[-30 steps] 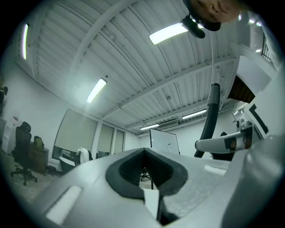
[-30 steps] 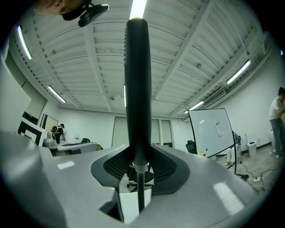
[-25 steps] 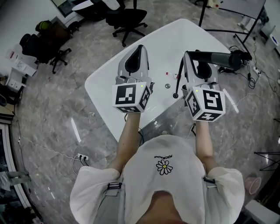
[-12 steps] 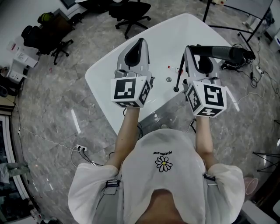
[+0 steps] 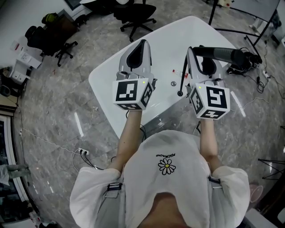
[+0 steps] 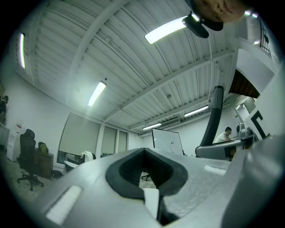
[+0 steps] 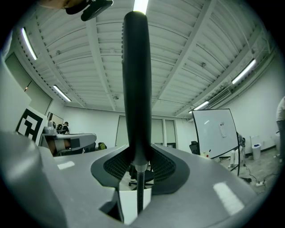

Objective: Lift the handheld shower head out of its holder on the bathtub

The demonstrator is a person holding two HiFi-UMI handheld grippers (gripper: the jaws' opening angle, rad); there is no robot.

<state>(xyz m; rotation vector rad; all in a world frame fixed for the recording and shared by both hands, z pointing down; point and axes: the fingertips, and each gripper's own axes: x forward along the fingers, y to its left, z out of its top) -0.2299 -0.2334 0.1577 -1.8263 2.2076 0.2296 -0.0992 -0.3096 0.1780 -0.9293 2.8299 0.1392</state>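
The black handheld shower head [image 5: 222, 54] lies level above the white bathtub [image 5: 111, 84], pointing right. My right gripper [image 5: 192, 50] is shut on its handle. In the right gripper view the handle [image 7: 135, 80] stands straight up between the jaws, and its ribbed hose [image 7: 139, 191] runs down through them. In the head view the hose [image 5: 181, 82] hangs to the tub's deck beside a chrome fitting [image 5: 173, 83]. My left gripper [image 5: 142, 43] hovers over the tub to the left, shut and holding nothing [image 6: 143, 151]. I cannot pick out the holder.
Black office chairs stand beyond the tub [image 5: 133, 13] and at the far left [image 5: 49, 35]. A power strip with cables [image 5: 82, 159] lies on the marble floor at the left. More cables and a stand's legs [image 5: 249, 40] are at the right.
Both grippers, and the shower head with the right one, have shifted slightly farther from me. Neither grip has changed.
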